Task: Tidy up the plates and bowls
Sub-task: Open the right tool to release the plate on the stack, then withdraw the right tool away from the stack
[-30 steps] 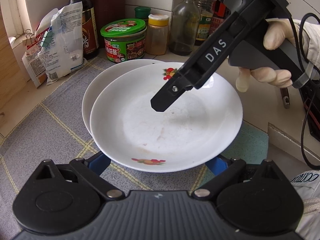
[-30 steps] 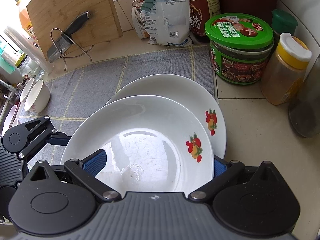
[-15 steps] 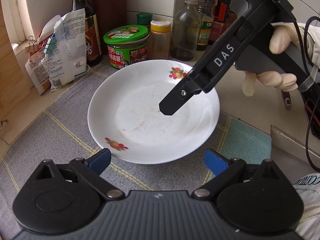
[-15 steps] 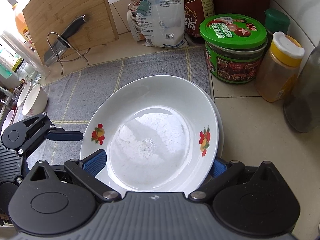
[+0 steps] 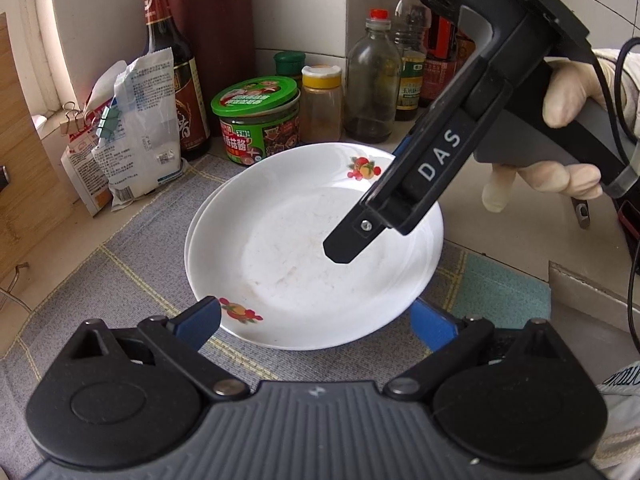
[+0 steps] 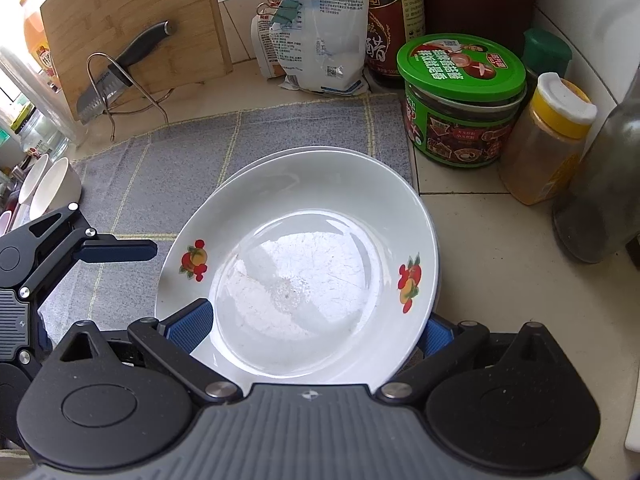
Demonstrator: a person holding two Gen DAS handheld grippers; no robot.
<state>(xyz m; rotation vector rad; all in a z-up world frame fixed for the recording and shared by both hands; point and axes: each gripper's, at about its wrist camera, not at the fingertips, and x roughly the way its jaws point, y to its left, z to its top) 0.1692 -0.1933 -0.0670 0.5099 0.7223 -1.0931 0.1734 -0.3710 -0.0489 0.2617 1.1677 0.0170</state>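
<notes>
Place: a kitchen counter [image 6: 500,264] in a corner, partly covered by a grey mat [image 6: 168,168].
Plates: the top plate [image 6: 304,264] sits on a second plate [image 6: 280,157], only a thin edge of which shows. Both lie on the mat's far end.
Crowded side: a green-lid jar [image 6: 460,96], a yellow-lid jar [image 6: 552,140] and bottles stand near the plates' rim.
Open side: the mat is bare toward the cutting board [image 6: 132,28].
Bowls: two white bowls [image 6: 48,188] sit well apart, at the mat's edge.
Left gripper [image 5: 316,322]: wide apart, low by the near rim, maybe not touching.
Right gripper [image 6: 308,330]: wide, a finger on each side of the stack.
</notes>
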